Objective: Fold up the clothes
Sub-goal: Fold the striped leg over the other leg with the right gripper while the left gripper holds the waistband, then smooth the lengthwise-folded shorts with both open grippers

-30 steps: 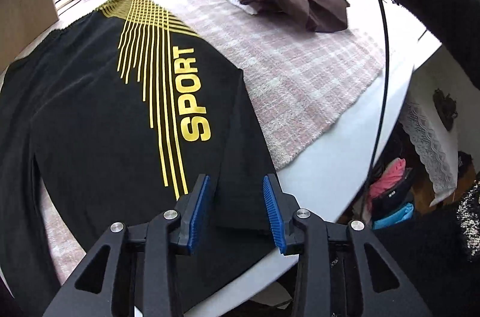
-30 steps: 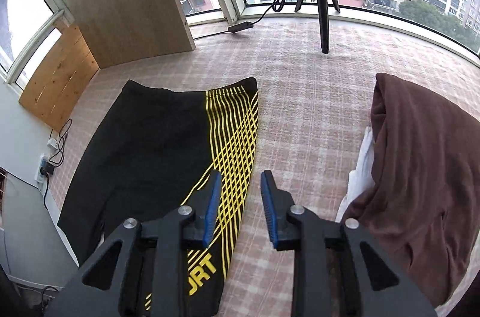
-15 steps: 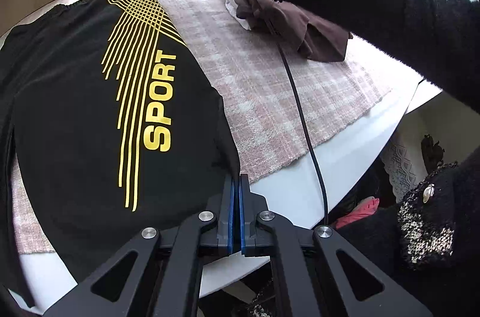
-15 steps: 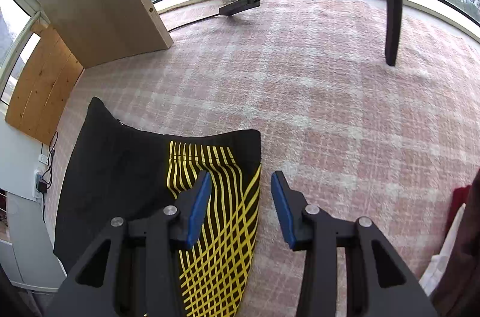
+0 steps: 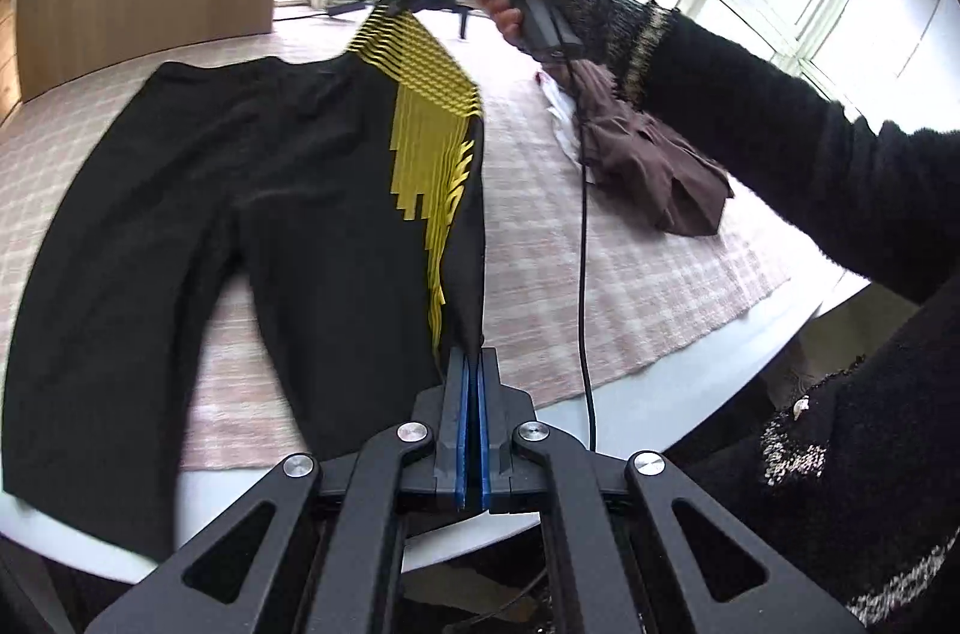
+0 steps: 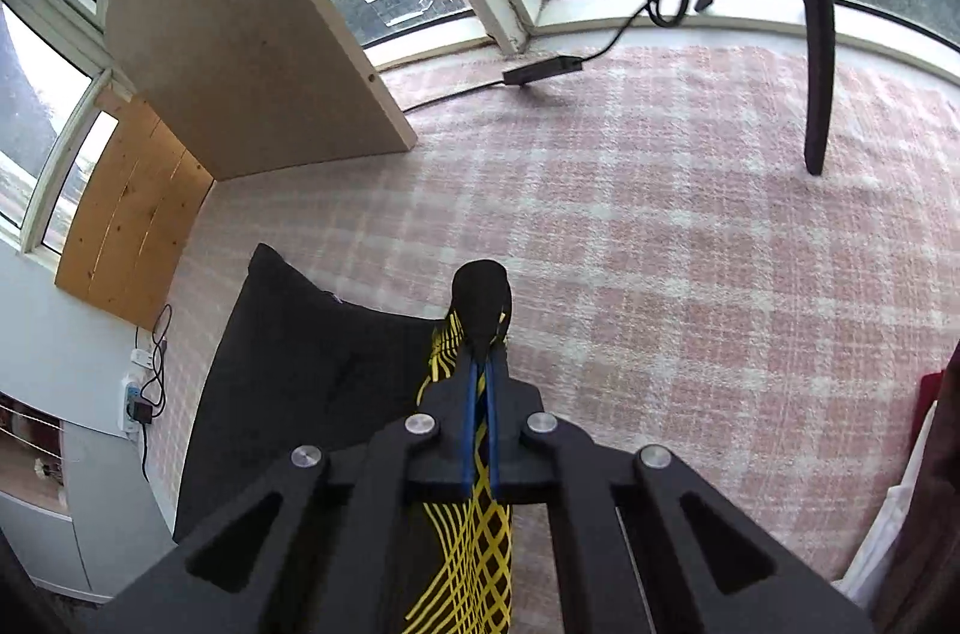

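A black sport shirt with yellow stripes lies on the pink checked cloth. Its right edge is lifted off the cloth and stretched between both grippers. My left gripper is shut on the shirt's near corner, above the table's front edge. At the far end my right gripper is shut on the other corner, held by a hand in a dark knitted sleeve. In the right wrist view the right gripper pinches a bunch of the black and yellow shirt above the cloth.
A brown garment on something white lies on the cloth at the right, under the sleeve. A black cable hangs from the right gripper. A tripod leg and a power strip stand by the window. A wooden board leans at the left.
My right gripper has shut on the shirt's far corner and lifted it. My left gripper, shut half a second ago, has raised the near corner, so the right edge is now off the cloth.
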Motion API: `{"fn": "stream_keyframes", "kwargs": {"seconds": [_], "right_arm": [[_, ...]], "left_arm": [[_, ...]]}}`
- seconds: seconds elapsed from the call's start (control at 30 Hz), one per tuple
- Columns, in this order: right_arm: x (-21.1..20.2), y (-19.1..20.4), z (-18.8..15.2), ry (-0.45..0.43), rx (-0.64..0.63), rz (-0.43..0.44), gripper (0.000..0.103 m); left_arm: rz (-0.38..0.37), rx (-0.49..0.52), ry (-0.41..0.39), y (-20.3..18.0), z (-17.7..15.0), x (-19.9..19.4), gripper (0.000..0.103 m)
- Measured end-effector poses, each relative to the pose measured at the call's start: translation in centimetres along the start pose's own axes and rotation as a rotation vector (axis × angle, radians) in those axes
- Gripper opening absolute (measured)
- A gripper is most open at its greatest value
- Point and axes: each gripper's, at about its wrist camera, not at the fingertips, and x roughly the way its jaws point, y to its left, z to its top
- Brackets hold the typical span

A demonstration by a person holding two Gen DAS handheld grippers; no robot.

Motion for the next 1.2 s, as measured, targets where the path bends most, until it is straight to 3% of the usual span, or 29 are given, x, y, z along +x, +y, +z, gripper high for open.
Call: {"fn": "stream_keyframes", "kwargs": {"seconds": [0.23,0.4,0.53,0.73,0.93,1.0,1.07,1.2], "right_arm": [[1.7,10.7,1.6,-0.048,-0.038,0.028,0.003],[7.2,18.8,2.1,-0.029,-0.074,-0.032,0.003],[12.9,22.9,2.3,0.008,-0.067,-0.117,0.003],[18.5,25.5,2.5,0.029,-0.035,-0.222,0.002],[21.2,27.1,2.6,0.048,-0.017,-0.278,0.003],[22.0,27.4,2.9,0.077,-0.024,-0.279,0.008],[22.1,27.6,3.1,0.105,-0.023,-0.251,0.022],[17.5,27.6,2.6,0.023,-0.035,-0.145,0.027]], "left_arm": [[0.116,-0.106,-0.026,11.4,-3.8,-5.7,0.002],[0.087,-0.145,-0.001,18.3,-6.0,-6.1,0.002],[0.030,-0.150,0.038,22.6,-6.8,-5.2,0.002],[-0.025,-0.156,0.073,27.2,-7.1,-4.6,0.002],[-0.056,-0.176,0.095,30.2,-7.6,-4.1,0.002],[-0.050,-0.194,0.112,31.0,-7.7,-4.0,0.003],[-0.032,-0.194,0.127,31.5,-7.8,-4.2,0.004],[0.060,-0.141,0.136,32.0,-7.5,-5.8,0.006]]}}
